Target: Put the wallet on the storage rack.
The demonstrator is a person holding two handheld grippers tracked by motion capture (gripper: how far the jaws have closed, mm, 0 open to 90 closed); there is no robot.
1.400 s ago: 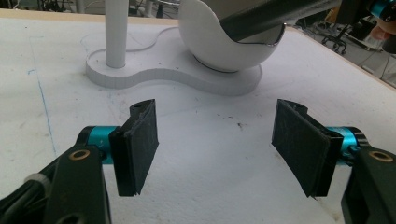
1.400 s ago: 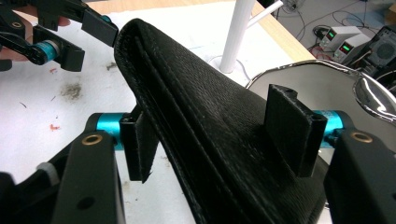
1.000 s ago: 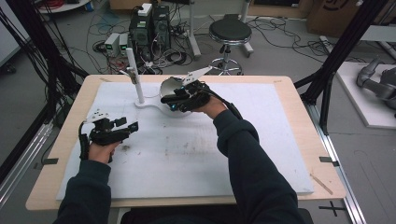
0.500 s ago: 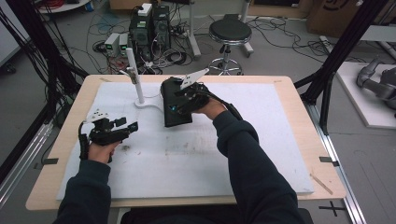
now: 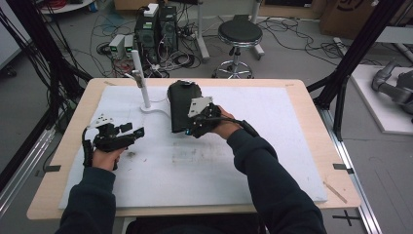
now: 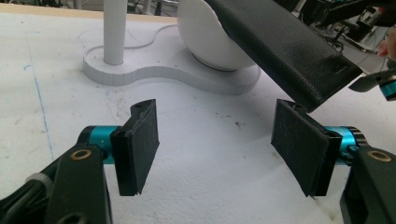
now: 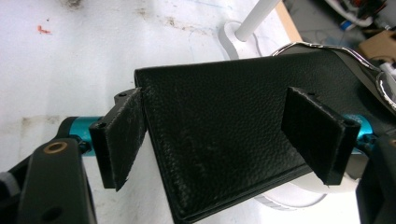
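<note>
A black leather pouch [image 5: 181,105] lies tilted over the white dome [image 6: 208,37] of a stand with an upright post [image 5: 139,78]. My right gripper [image 5: 187,127] is at the pouch's near end. In the right gripper view its jaws [image 7: 219,135] have just been opening and straddle the pouch [image 7: 219,121]; the pads do not press on it. A curved silvery rim [image 7: 327,49] shows at the pouch's far end. My left gripper [image 5: 139,130] rests on the white mat to the left, open with nothing between its pads [image 6: 219,149], pointing toward the stand.
The white foam mat [image 5: 272,161] covers most of the wooden table [image 5: 311,105]. The stand's flat base [image 6: 154,70] lies just ahead of the left gripper. Black frame poles [image 5: 350,63] rise at the table's sides; a stool and cables are beyond the far edge.
The right hand has brought the pouch down from a raised position and laid it over the dome, coming nearer and lower. Its jaws stand wider. The left hand has stayed put.
</note>
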